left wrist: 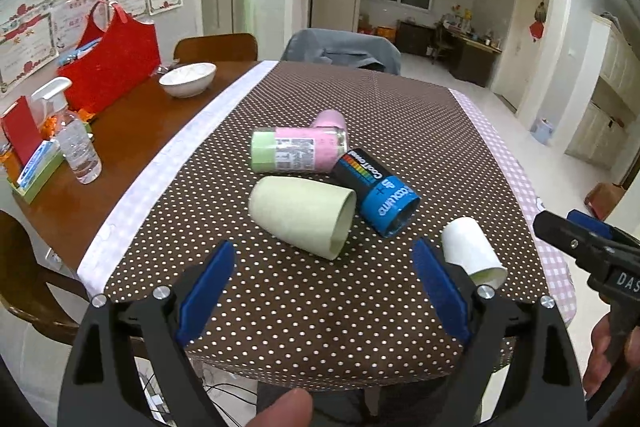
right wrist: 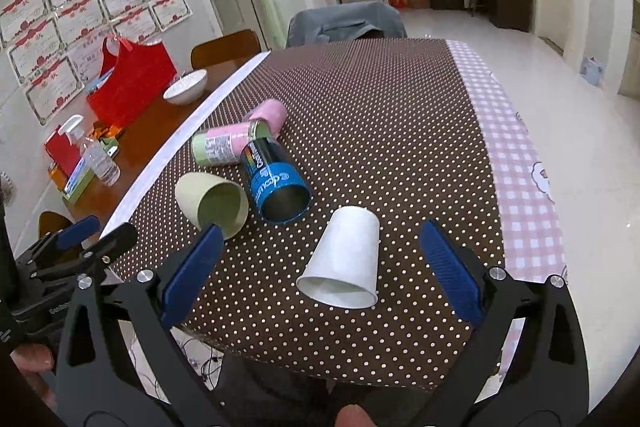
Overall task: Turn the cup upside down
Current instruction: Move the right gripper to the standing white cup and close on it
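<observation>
A white paper cup (right wrist: pixel 346 257) stands upside down, rim on the dotted cloth, near the table's front edge; it also shows in the left wrist view (left wrist: pixel 472 251). My right gripper (right wrist: pixel 320 267) is open and empty, its jaws wide apart on either side of this cup and nearer the camera. A pale green cup (left wrist: pixel 302 215) lies on its side, mouth facing right-front; it also shows in the right wrist view (right wrist: pixel 212 201). My left gripper (left wrist: pixel 324 291) is open and empty, just in front of the green cup.
A blue-black can (left wrist: pixel 378 193), a pink-green can (left wrist: pixel 296 149) and a pink cup (left wrist: pixel 330 121) lie on their sides behind the green cup. On the bare wood at left stand a spray bottle (left wrist: pixel 74 139), a white bowl (left wrist: pixel 188 79) and a red bag (left wrist: pixel 112 59).
</observation>
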